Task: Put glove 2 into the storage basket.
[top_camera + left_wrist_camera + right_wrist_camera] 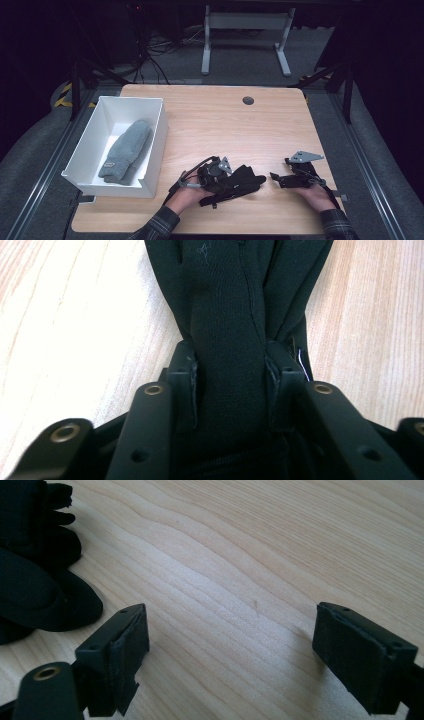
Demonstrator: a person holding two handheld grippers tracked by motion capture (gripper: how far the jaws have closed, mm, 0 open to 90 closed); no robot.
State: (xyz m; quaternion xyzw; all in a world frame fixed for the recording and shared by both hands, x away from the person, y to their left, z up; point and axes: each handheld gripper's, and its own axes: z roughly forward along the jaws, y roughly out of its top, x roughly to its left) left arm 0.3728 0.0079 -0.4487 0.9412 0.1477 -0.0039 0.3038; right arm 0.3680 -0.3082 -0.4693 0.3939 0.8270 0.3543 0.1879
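A black glove (246,178) lies on the wooden table (225,120) near its front edge. My left gripper (233,183) is shut on it: in the left gripper view the two pads (186,385) squeeze a bunched fold of the black glove (225,315) between them. To the right, my right gripper (278,180) rests low on the table, pointing left toward the glove and a little apart from it. In the right gripper view its jaws stand wide around bare wood, so the right gripper (232,640) is open, and the glove (35,590) lies at the left edge.
A white open box (156,145) stands at the table's left side with a grey knitted mitten (127,150) lying in it. A round cable hole (248,100) sits near the far edge. Beyond the table are a desk frame and cables on the floor.
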